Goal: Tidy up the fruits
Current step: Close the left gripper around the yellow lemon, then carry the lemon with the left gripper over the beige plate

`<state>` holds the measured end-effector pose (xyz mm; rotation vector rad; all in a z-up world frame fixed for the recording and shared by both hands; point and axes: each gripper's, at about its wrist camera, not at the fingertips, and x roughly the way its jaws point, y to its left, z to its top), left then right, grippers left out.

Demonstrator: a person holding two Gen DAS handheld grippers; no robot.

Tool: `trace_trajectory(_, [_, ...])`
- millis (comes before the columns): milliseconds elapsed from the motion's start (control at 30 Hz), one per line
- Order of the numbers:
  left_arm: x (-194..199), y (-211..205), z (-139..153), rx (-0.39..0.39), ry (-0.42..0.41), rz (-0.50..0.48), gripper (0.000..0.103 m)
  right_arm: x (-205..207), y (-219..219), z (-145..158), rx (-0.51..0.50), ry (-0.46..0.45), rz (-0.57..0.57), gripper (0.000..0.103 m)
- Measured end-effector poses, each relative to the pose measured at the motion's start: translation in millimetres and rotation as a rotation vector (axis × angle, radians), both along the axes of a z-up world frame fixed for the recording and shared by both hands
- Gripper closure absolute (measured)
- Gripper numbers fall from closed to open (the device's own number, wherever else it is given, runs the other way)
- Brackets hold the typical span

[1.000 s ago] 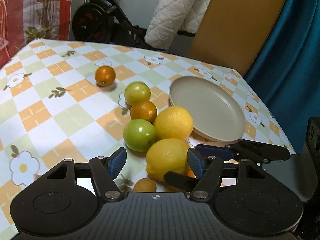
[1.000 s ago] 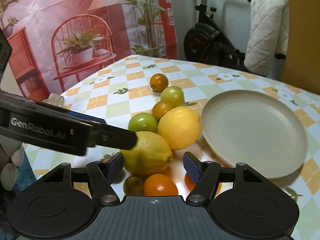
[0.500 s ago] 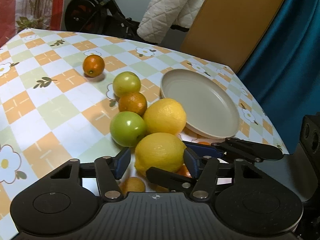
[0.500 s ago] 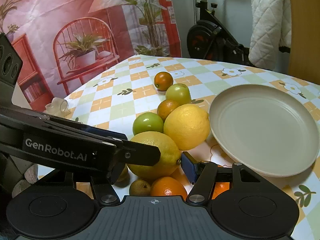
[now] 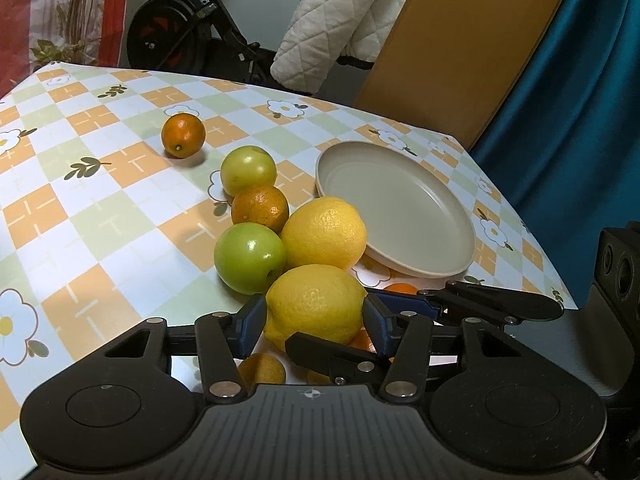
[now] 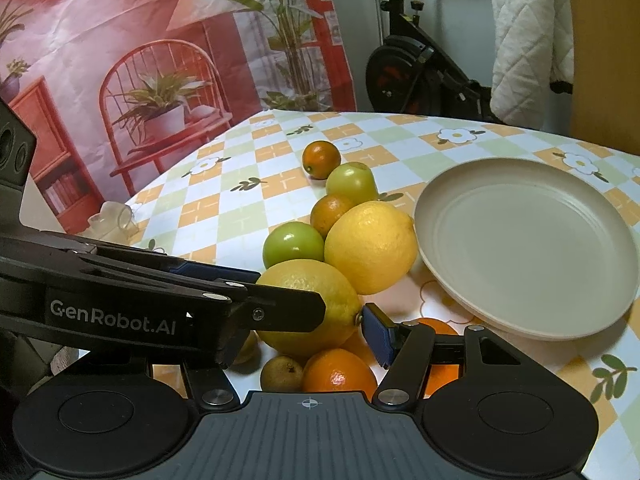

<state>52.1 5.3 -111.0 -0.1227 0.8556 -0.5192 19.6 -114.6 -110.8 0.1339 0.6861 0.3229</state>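
Observation:
A near lemon (image 5: pixel 316 304) lies at the front of a fruit cluster on the checked tablecloth. My left gripper (image 5: pixel 314 320) is shut on it, blue pads pressed on its left and right sides. My right gripper (image 6: pixel 308 332) holds the same lemon crosswise. Its right pad touches the lemon's tip and its left pad is hidden behind the left gripper's fingers (image 6: pixel 280 312). A second lemon (image 5: pixel 324 232), a green apple (image 5: pixel 250 258), an orange (image 5: pixel 260 208) and a paler apple (image 5: pixel 248 170) lie behind. The beige plate (image 5: pixel 400 208) is empty.
A small orange (image 5: pixel 183 135) sits apart at the far left. Under the grippers lie an orange (image 6: pixel 338 372), a brown kiwi-like fruit (image 6: pixel 282 374) and another orange (image 6: pixel 440 372). An exercise bike (image 5: pixel 180 40), a quilted cloth (image 5: pixel 340 20) and a teal curtain (image 5: pixel 580 100) stand beyond the table.
Both pairs of jaws have narrowed onto the near lemon. The left gripper's fingers have slid further across in front of the right wrist camera. The other fruits have not moved.

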Motion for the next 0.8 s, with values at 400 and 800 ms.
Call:
trace_trajectory(400, [-7,-3,2,0.021,-0.037,0.008,0.05,-3,1,0,0.002,-0.002,-0.008,0.046])
trace_trajectory(800, [-20,-6,15,0.035,-0.1,0.003,0.051,-16,0,9,0.01,-0.053,-0.018,0.047])
